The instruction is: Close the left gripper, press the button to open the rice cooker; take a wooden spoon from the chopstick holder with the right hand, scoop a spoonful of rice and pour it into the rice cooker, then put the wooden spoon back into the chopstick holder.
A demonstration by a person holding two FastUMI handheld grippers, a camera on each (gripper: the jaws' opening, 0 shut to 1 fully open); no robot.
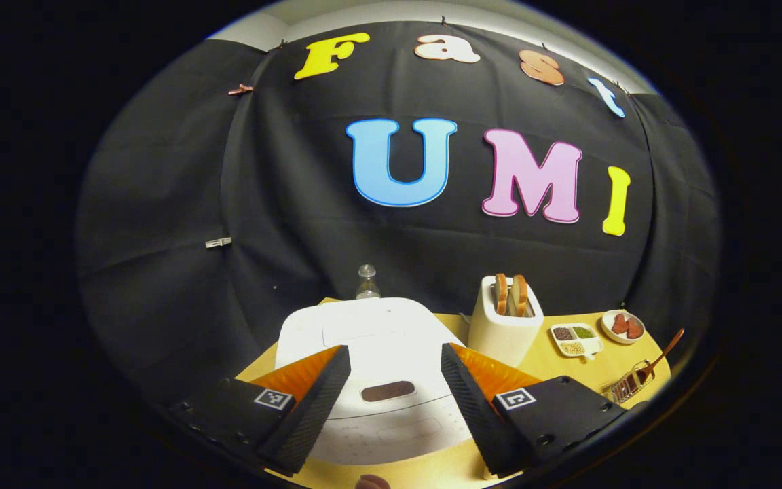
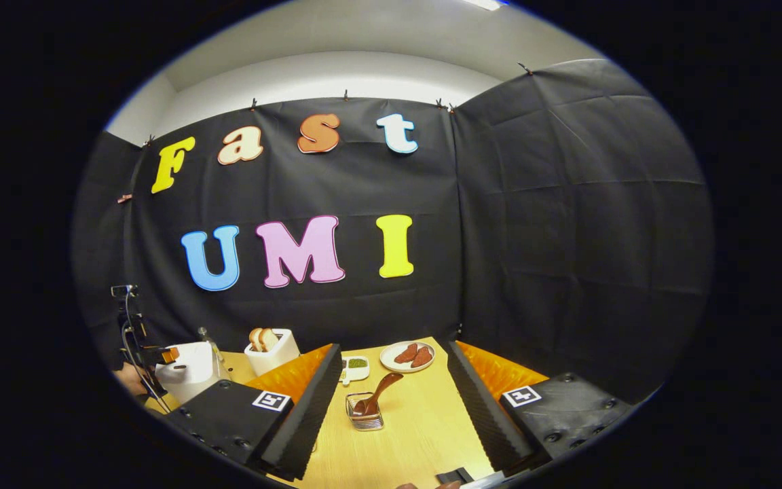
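A white rice cooker (image 1: 370,339) with its lid down sits right in front of my left gripper (image 1: 391,401), whose fingers stand open on either side of the dark oval button (image 1: 387,391). My right gripper (image 2: 391,407) is open above the wooden table (image 2: 418,435), with the wire chopstick holder (image 2: 365,411) between its fingers a little ahead. A brown wooden spoon (image 2: 379,394) leans in that holder, also seen as the wooden spoon (image 1: 659,358) in the holder (image 1: 628,385) at the right of the left gripper view. The rice cooker (image 2: 186,370) and the other gripper show far left in the right gripper view.
A white toaster (image 1: 505,319) with two bread slices stands right of the cooker. Beyond it lie a divided dish of grains (image 1: 575,338) and a plate of reddish food (image 1: 623,327). A small glass bottle (image 1: 366,282) stands behind the cooker. Black cloth walls close the table's back and right.
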